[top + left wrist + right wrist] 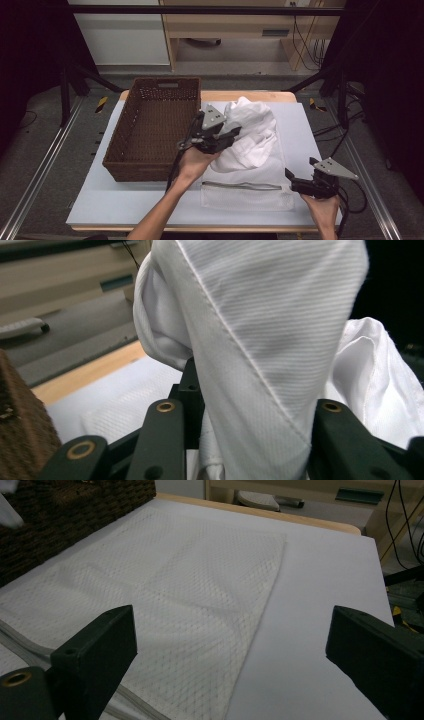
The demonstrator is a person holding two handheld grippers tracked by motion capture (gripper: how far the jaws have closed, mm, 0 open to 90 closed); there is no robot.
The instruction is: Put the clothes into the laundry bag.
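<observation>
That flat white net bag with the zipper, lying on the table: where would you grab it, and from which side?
Probably at the near right corner of the mesh bag, just past the zipper's end, coming in from the right. The bag lies flat there, bare of the white garment heaped on its far part, and the right gripper waits open beside that edge.

Open tool [230,655] over mesh bag [190,595]

No readable text, labels, brands, numbers or signs anywhere.
</observation>
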